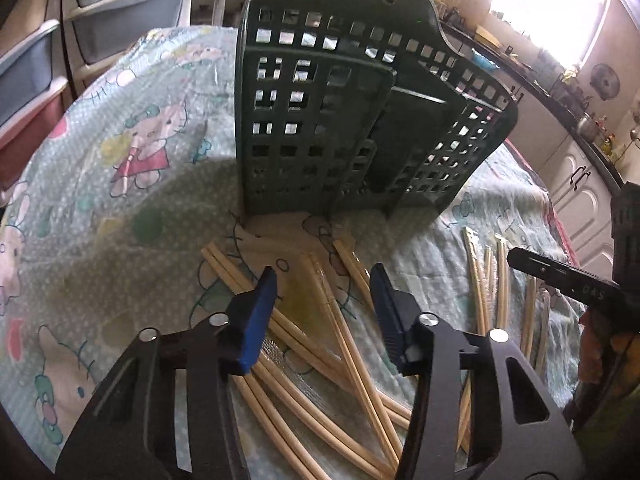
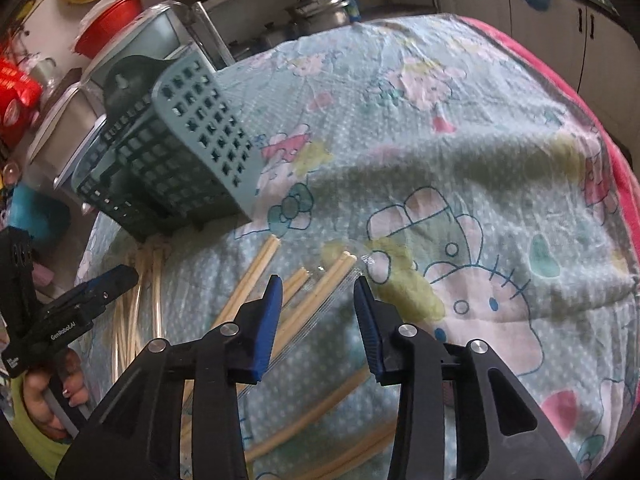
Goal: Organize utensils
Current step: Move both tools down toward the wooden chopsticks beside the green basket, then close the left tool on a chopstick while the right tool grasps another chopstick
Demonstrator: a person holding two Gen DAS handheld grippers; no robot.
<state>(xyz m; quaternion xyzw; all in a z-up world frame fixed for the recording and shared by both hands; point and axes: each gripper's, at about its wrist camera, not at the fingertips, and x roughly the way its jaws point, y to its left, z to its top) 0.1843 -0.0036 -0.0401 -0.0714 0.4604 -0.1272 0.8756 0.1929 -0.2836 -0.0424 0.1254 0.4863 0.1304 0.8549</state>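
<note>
A dark green lattice utensil holder [image 1: 320,120] stands upright on the cartoon-print tablecloth [image 1: 120,140]; the right wrist view has it at the left [image 2: 168,160]. Pale wooden chopsticks, some in clear wrappers, lie scattered in front of it. My left gripper [image 1: 324,268] hangs open over a wrapped pair [image 1: 340,320] that runs between its blue pads without touching them. My right gripper [image 2: 317,279] is also open, its pads either side of another wrapped pair [image 2: 332,276]. More chopsticks [image 1: 480,280] lie to the right, beside the right gripper's finger [image 1: 560,276].
Stacked plastic drawers [image 1: 40,60] stand beyond the table's left edge and a kitchen counter with cabinets [image 1: 560,140] runs along the right. In the right wrist view a hand [image 2: 60,392] holds the left gripper [image 2: 116,276]; a red bowl [image 2: 112,20] and pots sit behind.
</note>
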